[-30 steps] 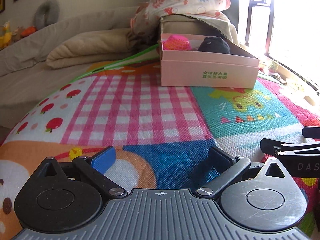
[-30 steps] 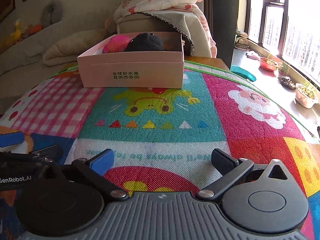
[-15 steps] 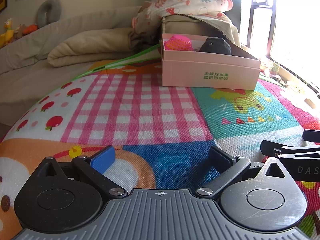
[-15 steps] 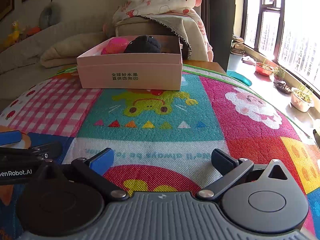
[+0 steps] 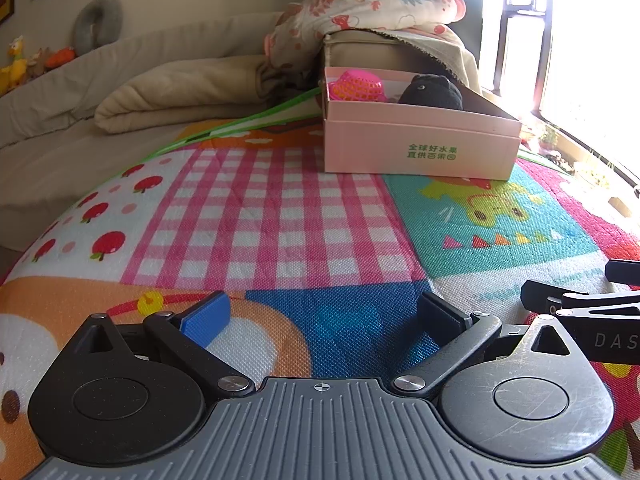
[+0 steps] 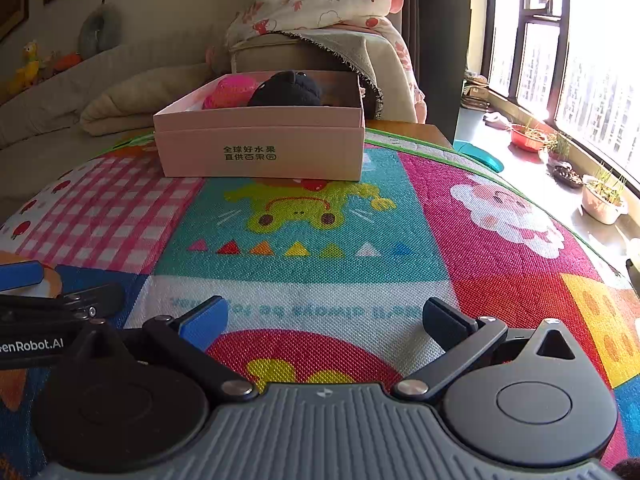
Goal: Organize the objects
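Pink box (image 6: 260, 152) reads "全球好水果 直供百果园"; left tool (image 6: 32, 346) reads "enRobot.AI".

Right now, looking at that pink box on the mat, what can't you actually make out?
- Pink box floor: hidden by its front wall, both views.
- Black plush and pink mesh toy: lower parts hidden behind that wall.
- Anything else inside: cannot tell.
- Right gripper in left wrist view: cut off by the right edge.
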